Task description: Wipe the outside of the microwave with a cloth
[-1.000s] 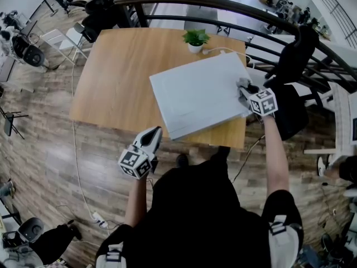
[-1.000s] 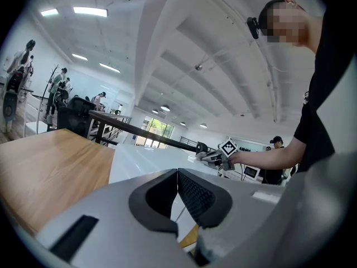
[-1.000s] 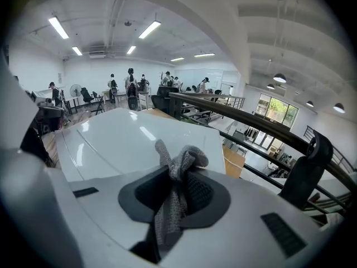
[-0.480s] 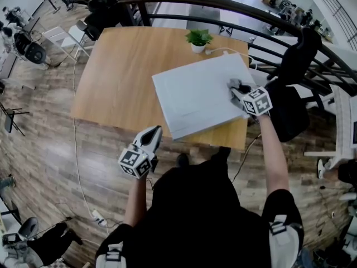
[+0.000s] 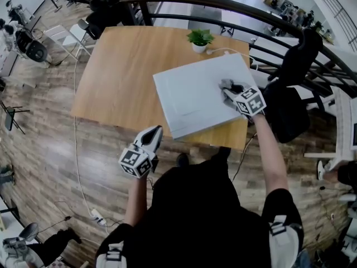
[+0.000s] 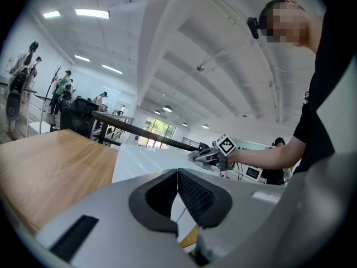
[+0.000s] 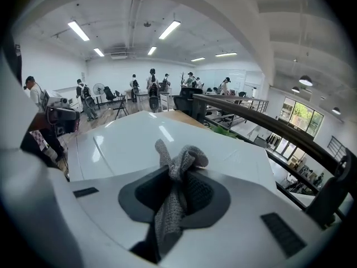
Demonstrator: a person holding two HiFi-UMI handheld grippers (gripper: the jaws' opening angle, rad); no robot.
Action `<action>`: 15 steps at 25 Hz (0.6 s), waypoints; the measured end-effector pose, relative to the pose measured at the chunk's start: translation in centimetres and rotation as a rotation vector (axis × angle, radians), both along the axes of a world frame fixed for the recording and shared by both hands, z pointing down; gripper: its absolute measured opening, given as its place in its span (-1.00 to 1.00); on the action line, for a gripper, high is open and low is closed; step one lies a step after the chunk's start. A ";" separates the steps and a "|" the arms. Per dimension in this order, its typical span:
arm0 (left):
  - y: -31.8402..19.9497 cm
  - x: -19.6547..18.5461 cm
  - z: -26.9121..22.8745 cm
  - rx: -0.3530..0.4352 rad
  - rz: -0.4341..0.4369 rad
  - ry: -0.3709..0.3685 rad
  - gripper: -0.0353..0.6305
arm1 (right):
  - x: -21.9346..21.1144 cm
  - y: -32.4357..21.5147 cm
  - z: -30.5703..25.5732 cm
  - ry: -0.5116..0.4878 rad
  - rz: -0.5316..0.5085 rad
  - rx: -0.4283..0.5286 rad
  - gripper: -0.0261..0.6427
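Observation:
The white microwave (image 5: pixel 195 96) stands on the right part of the wooden table (image 5: pixel 122 77), and I look down on its flat top. My right gripper (image 5: pixel 227 87) rests over the top's right half, shut on a grey knitted cloth (image 5: pixel 225 84). In the right gripper view the cloth (image 7: pixel 181 159) bunches out between the closed jaws of that gripper (image 7: pixel 177 178), above the glossy microwave top (image 7: pixel 122 141). My left gripper (image 5: pixel 154 134) hangs shut and empty below the table's near edge. The left gripper view looks past its tips (image 6: pixel 177 175) along the microwave top (image 6: pixel 148 156) to the right gripper (image 6: pixel 209 156).
A small potted plant (image 5: pixel 199 38) stands at the table's far edge, behind the microwave. A black railing (image 5: pixel 223 7) curves behind the table, and a dark chair (image 5: pixel 293 66) stands at the right. A white cable (image 5: pixel 75 149) trails over the wooden floor at the left.
My right gripper has slid leftward and a little farther across the microwave top, taking the cloth with it. The left gripper has stayed put.

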State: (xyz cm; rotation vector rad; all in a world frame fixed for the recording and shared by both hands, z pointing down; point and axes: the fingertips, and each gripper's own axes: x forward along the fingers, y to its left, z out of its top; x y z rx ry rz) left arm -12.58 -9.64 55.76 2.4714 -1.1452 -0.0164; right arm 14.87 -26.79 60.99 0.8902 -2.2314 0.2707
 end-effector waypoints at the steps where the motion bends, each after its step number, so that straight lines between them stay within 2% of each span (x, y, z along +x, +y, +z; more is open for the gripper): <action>1: 0.1 0.0 0.0 0.000 0.000 0.001 -0.88 | -0.4 0.2 0.0 -0.001 -0.011 -0.003 -0.74; 15: 0.7 -0.9 -0.1 -0.001 -0.013 0.001 -0.88 | -5.6 2.0 -0.2 -0.007 -0.117 0.013 -0.75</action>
